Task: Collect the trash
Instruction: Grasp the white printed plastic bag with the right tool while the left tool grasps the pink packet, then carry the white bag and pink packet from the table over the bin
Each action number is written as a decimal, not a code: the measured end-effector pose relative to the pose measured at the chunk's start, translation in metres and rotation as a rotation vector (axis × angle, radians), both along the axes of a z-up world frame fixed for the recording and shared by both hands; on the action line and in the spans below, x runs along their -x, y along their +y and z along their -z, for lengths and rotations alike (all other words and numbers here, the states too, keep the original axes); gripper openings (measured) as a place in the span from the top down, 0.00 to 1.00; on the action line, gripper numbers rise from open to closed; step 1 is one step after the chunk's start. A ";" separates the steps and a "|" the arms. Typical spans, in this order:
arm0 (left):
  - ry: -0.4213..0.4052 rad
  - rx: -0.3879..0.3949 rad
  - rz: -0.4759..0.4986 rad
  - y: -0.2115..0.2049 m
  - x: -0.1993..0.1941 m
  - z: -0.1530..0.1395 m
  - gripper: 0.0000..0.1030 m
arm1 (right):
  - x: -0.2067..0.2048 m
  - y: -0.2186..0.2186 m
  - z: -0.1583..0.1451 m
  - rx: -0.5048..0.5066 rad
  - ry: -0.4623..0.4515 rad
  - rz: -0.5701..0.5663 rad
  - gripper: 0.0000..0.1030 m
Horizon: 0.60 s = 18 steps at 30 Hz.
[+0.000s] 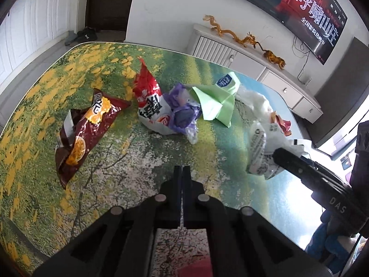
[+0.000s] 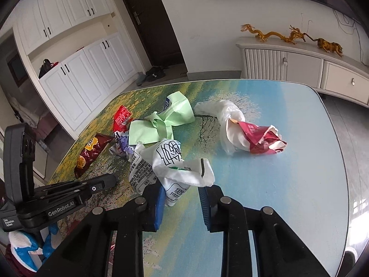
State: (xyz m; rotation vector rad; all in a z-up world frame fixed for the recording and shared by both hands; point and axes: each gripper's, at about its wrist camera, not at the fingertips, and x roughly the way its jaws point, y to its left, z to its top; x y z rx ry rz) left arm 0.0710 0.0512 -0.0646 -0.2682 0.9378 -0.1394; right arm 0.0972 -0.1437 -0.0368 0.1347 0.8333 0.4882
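Bench [image 2: 299, 161] rt half open to its rounded far edge. L gripper [image 1: 182, 169] pressed together over bare bench. R gripper [image 2: 182, 194] spread, white wrapper [image 2: 175, 166] between fingers, near edge. Brown chip bag [image 1: 85, 129] lay left; white bag w/ red wrapper [image 2: 249, 133] sat far right.

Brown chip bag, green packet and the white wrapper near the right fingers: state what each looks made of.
Brown chip bag: thin plastic film with a foil lining, probably; glossy glare, silver inside at the torn end.
Green packet: matte paper or a soft plastic pouch; flat sharp folds, little shine.
White wrapper: thin printed plastic, likely; crumpled with soft, shiny creases.
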 end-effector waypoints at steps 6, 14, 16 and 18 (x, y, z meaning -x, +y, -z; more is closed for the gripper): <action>0.006 0.045 0.047 0.004 0.013 -0.011 0.95 | 0.012 -0.008 -0.004 -0.018 0.001 0.026 0.76; -0.081 -0.028 0.233 -0.011 0.055 -0.047 0.45 | 0.027 -0.017 -0.012 -0.052 0.000 0.055 0.76; -0.087 -0.083 0.304 -0.022 0.064 -0.049 0.45 | 0.032 -0.019 -0.014 -0.063 0.001 0.060 0.76; -0.091 -0.165 0.368 -0.036 0.072 -0.048 0.45 | 0.038 -0.023 -0.017 -0.068 0.000 0.063 0.76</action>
